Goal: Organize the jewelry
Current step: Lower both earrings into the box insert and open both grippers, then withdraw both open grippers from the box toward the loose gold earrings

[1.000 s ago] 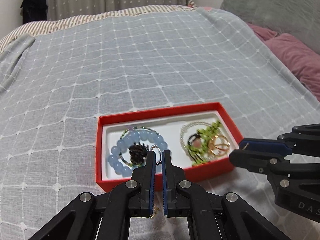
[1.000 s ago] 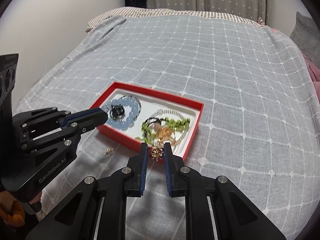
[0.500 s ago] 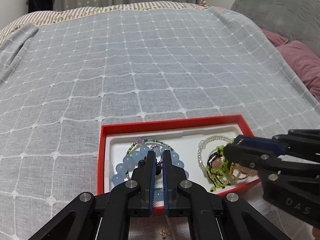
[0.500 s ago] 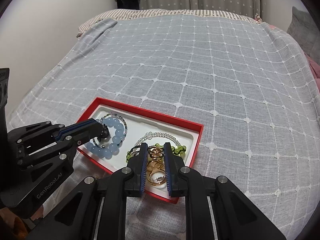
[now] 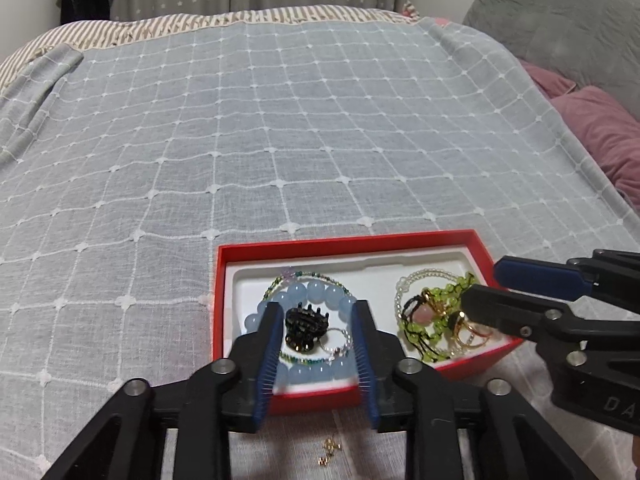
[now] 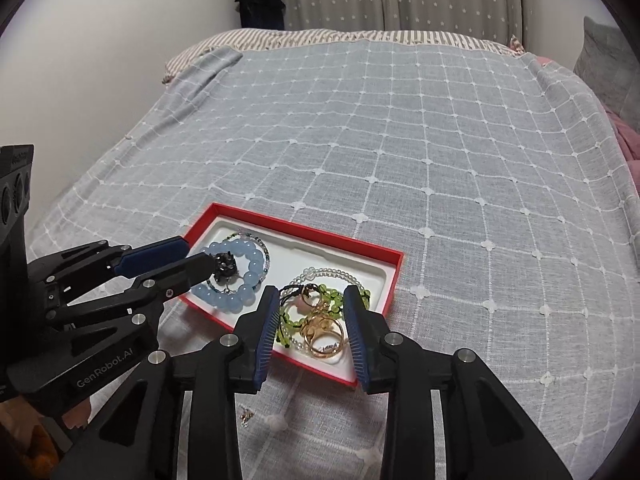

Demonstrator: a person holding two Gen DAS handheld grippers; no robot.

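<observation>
A red box (image 5: 404,239) with a white insert lies on the bed; it also shows in the right wrist view (image 6: 320,229). Its left half holds a blue bead bracelet (image 5: 312,294), a black hair claw (image 5: 305,325) and a thin silver ring (image 5: 338,340). Its right half holds a green bead bracelet (image 6: 336,300), a clear bead bracelet and gold rings (image 6: 326,332). My left gripper (image 5: 318,326) is open and empty over the left half. My right gripper (image 6: 312,308) is open and empty over the gold rings. A small gold piece (image 5: 330,450) lies on the blanket before the box.
The grey-blue checked blanket (image 5: 280,128) covers the bed. Grey and mauve pillows (image 5: 592,120) lie at the right. A wall runs along the bed's left side (image 6: 100,60). Curtains and a dark garment (image 6: 260,0) hang at the far end.
Both grippers have opened over the box. The right let go of the gold rings, which now lie in the right half. The silver ring now lies in the left half.
</observation>
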